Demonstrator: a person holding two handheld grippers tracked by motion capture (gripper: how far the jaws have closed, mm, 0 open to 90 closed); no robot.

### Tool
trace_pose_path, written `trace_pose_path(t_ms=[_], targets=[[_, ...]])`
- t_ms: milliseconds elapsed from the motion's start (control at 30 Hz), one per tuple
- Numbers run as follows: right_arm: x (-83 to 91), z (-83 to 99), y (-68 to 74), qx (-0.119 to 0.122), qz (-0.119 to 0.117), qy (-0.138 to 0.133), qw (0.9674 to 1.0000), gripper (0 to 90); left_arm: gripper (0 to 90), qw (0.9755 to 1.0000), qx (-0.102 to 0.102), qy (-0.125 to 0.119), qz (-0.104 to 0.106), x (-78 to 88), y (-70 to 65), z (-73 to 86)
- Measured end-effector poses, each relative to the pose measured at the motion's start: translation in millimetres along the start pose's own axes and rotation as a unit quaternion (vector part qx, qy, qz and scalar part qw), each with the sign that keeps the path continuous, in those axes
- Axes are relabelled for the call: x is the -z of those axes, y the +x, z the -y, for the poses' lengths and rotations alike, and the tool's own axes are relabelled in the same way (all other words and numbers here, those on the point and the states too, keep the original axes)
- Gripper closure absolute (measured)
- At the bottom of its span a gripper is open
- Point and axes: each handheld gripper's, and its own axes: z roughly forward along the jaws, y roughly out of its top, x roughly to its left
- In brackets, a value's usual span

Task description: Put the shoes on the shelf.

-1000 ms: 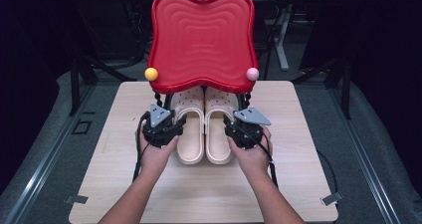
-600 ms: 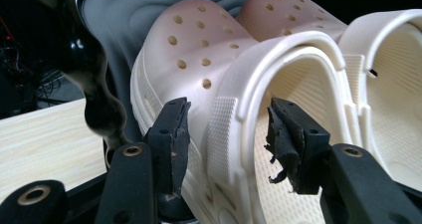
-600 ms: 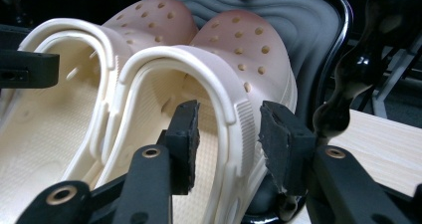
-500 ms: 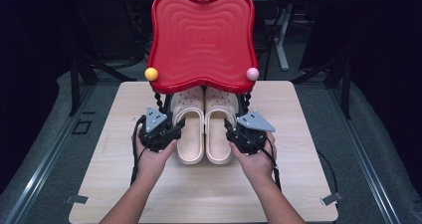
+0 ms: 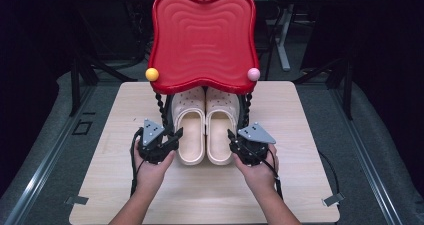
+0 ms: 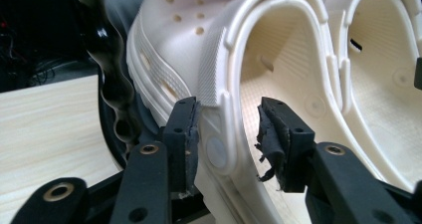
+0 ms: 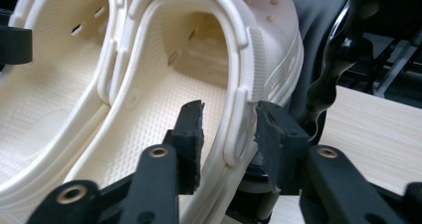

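My left tongs (image 6: pixel 226 134) and right tongs (image 7: pixel 229 129) have just been closing, each straddling the outer wall of a cream foam clog (image 5: pixel 191 130) (image 5: pixel 220 130) under the red wavy tray (image 5: pixel 202 40) on the desk (image 5: pixel 300 135), pads not yet clamped. I should squeeze evenly, then pull both straight back.

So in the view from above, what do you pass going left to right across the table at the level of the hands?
Left gripper → left clog → right clog → right gripper, all on the wooden table.

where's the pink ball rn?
High view: the pink ball sits at the red tray's front right corner, above the right cream clog.
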Motion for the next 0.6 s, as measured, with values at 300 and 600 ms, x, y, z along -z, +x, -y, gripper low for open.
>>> trace_pose_path(t_ms=[300, 600], targets=[[-5.5, 3.4, 0.6, -0.018, 0.005, 0.002, 0.9998, 71.9, 64.3, 0.9998, 0.001, 0.007, -0.016, -7.7, -2.5, 4.8], [-9.4, -3.7, -1.4, -0.035, 0.011, 0.005, 0.9993, 74.0, 69.8, 0.9995, -0.002, 0.013, -0.03, -14.6, -0.1, -5.7]])
